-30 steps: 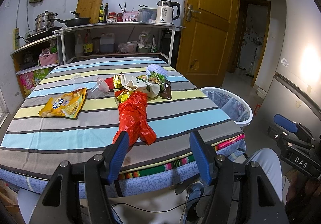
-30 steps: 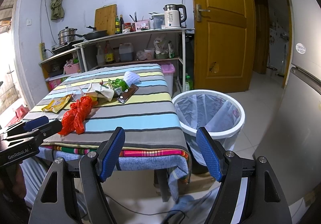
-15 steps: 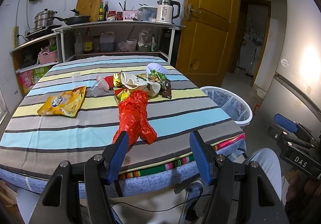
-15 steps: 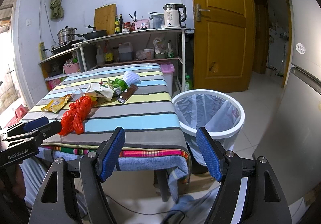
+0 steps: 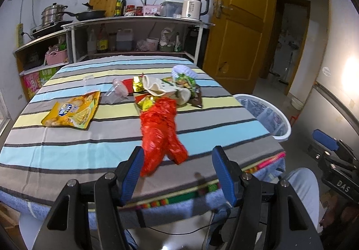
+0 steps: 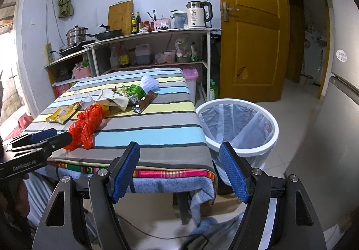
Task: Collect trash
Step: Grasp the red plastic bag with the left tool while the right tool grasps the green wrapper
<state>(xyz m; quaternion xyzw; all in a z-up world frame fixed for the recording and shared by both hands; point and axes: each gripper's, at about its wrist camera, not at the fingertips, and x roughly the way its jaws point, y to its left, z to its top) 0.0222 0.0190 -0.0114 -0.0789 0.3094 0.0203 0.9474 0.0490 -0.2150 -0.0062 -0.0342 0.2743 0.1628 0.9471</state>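
Right now I hold both grippers low at the near table edge, tilted down. My left gripper gapes wide, the red bag's near end just reaching between its fingers, untouched. My right gripper also stands open and empty, aimed between table corner and bin. Remaining trash lies mid-table.
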